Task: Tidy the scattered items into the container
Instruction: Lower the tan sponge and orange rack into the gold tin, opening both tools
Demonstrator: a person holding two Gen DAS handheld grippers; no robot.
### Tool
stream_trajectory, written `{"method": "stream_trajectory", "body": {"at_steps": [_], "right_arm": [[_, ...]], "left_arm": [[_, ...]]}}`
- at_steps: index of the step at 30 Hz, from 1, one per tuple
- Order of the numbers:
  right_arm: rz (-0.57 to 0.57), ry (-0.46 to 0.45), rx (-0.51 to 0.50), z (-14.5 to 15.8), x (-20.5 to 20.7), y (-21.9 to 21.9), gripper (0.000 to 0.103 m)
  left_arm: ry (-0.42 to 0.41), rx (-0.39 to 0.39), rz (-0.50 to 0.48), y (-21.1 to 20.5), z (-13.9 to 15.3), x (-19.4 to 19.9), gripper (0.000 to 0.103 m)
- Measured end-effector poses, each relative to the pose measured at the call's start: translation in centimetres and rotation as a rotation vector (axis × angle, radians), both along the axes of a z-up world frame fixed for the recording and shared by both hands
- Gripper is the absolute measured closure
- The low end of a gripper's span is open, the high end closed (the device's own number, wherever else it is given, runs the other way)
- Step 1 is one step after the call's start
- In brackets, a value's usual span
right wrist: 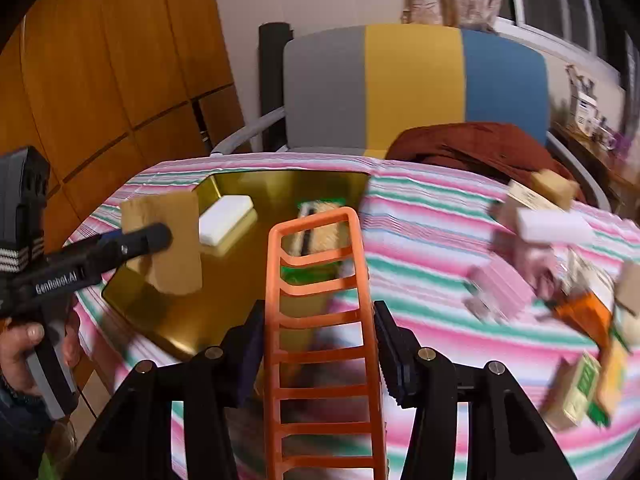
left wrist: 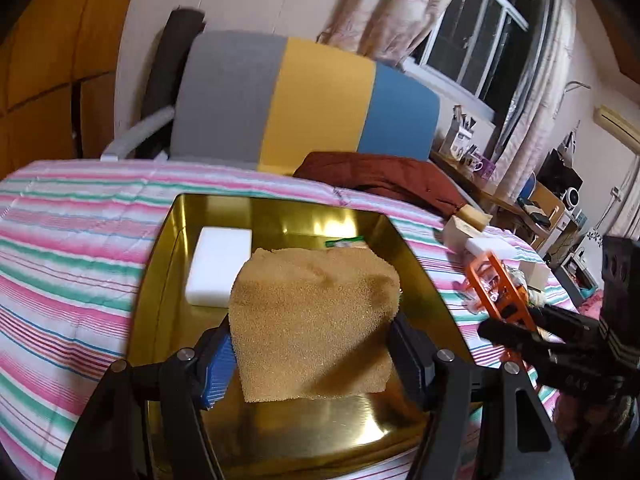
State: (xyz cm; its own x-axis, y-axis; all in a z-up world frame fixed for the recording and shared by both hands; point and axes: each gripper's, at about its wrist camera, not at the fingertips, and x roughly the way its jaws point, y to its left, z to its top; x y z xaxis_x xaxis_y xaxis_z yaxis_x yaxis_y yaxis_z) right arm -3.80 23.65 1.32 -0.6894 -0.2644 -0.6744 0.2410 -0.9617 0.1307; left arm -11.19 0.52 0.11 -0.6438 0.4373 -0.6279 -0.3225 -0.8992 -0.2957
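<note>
Both claws loaded, over or near the gold tray.

Left claw pinches the tan sponge above the gold tray, mid-frame; bare tray floor below it, white block against the tray's upper-left wall. Right claw is closed on the orange ladder rack, whose tip crosses the tray's right rim. Loose boxes lie scattered on the striped surface, right of frame, well apart from the tray.
</note>
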Motion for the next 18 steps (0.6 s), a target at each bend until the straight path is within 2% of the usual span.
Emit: {"method": "stream_trajectory", "body": {"at_steps": [5, 11, 18], "right_arm": [[-0.002, -0.026, 0.011, 0.3, -5.3, -2.3, 0.052], [-0.067, -0.081, 0.005, -0.3, -11.0, -3.5, 0.052], [-0.162, -0.157, -0.069, -2.1, -14.6, -2.4, 0.051]], "left_arm": [[-0.065, 0.01, -0.008, -0.1, -0.6, -3.1, 0.034], [-0.132, 0.001, -0.012, 1.1, -1.1, -7.0, 0.034], [-0.221, -0.03, -0.007, 3.0, -2.7, -11.1, 0.031]]}}
